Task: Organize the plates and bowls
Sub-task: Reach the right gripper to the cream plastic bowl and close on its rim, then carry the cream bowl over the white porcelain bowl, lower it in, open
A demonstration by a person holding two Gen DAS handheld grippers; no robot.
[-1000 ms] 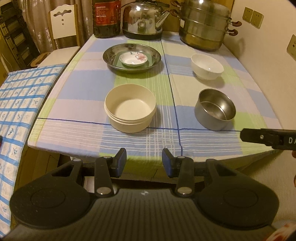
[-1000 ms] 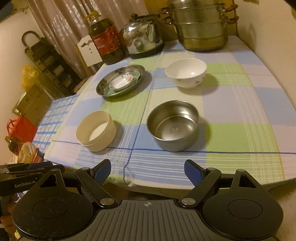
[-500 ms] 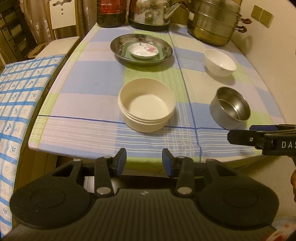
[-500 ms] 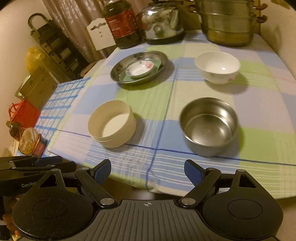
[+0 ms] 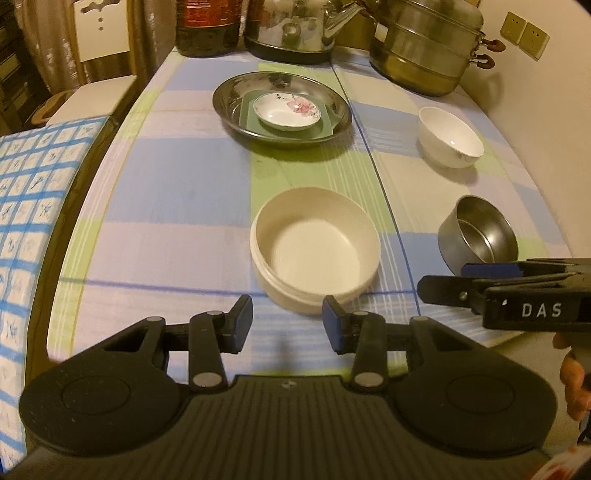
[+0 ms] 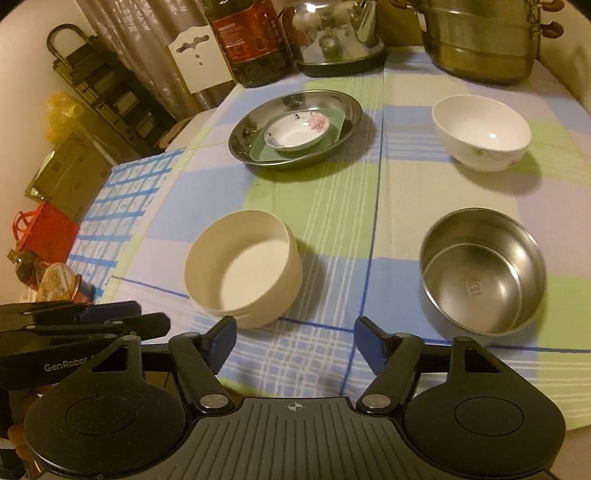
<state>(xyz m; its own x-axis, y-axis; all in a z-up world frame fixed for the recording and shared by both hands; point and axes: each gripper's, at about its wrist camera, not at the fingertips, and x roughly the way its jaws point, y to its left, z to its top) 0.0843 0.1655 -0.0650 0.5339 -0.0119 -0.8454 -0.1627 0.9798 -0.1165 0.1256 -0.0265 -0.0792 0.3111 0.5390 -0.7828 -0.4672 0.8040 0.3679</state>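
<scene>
A cream bowl sits near the table's front edge, just ahead of my open, empty left gripper. A steel bowl stands to its right, ahead and right of my open, empty right gripper. A white china bowl sits behind the steel bowl. A steel plate at the back holds a green square dish and a small flowered saucer. The cream bowl also shows in the right wrist view, the steel bowl in the left wrist view.
A checked cloth covers the table. An oil bottle, a kettle and a steamer pot stand along the back edge. A wall lies to the right, a chair and a blue-checked surface to the left.
Both grippers have moved forward and closer to the table; the bowls look larger and nearer. Both stay open. No dish has moved.
</scene>
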